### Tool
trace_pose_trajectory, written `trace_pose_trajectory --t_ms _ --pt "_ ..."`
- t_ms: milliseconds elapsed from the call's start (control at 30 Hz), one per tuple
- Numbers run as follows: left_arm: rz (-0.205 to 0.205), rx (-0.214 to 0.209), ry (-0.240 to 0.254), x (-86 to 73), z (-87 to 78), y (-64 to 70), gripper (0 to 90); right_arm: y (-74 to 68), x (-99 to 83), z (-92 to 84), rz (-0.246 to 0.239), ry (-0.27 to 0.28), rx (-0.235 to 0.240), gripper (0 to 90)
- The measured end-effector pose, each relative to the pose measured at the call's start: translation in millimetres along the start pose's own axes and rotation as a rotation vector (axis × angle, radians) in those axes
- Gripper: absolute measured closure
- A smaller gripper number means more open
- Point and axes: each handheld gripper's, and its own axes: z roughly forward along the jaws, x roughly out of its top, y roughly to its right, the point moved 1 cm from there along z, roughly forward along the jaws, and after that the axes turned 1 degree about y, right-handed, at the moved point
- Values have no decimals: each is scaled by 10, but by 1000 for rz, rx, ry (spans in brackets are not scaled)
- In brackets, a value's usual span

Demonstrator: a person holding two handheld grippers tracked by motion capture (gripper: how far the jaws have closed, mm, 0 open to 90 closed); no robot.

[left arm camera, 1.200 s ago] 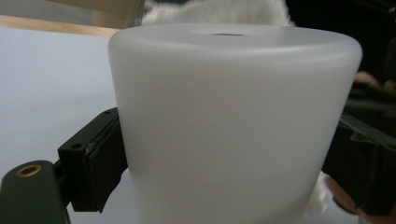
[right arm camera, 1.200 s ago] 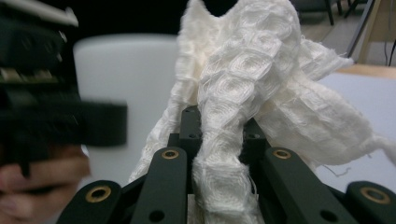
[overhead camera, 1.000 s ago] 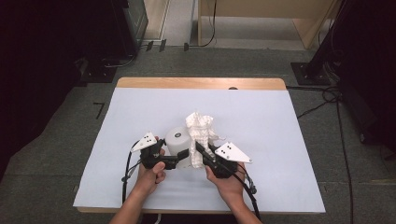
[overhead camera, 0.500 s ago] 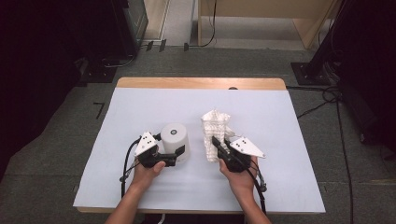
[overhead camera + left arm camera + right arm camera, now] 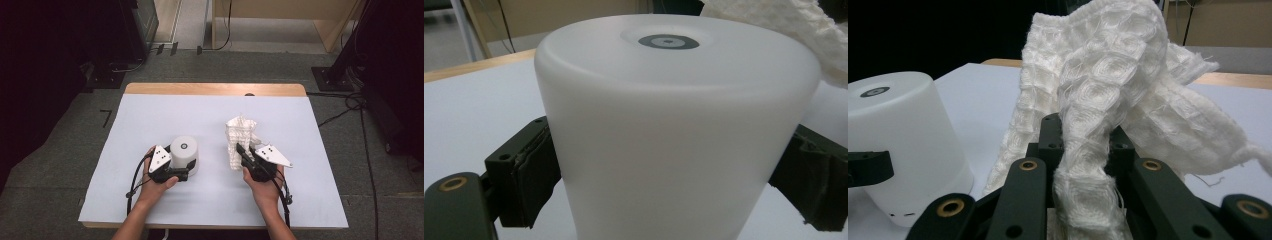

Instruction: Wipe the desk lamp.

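Note:
A white cup (image 5: pixel 184 150) stands upside down on the pale mat (image 5: pixel 150 115), left of centre. My left gripper (image 5: pixel 186 162) is shut on it from the near side. In the left gripper view the cup (image 5: pixel 674 125) sits between the dark pads (image 5: pixel 531 170), which press on both its sides. A white waffle-weave cloth (image 5: pixel 239 131) stands bunched up right of centre. My right gripper (image 5: pixel 240 150) is shut on its lower end. Up close, the cloth (image 5: pixel 1108 90) rises out of the right gripper (image 5: pixel 1083 135), with the cup (image 5: pixel 898 130) at the left.
The mat covers most of a wooden table, whose far edge (image 5: pixel 215 88) shows. A dark cabinet (image 5: pixel 130 25) and cables (image 5: pixel 350 100) are on the floor beyond. Open mat lies between cup and cloth and toward the far edge.
The right gripper has carried the cloth to the right, away from the cup it lay against. The left gripper and cup have barely shifted.

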Motion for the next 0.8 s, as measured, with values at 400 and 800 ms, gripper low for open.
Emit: trace_pose_trajectory --t_ms 400,800 --pt "-8 131 0 -24 -81 184 72 -30 -17 4 -17 -11 10 756" --pt "-73 345 -49 -8 93 421 53 -26 -37 15 -10 -17 0 748"
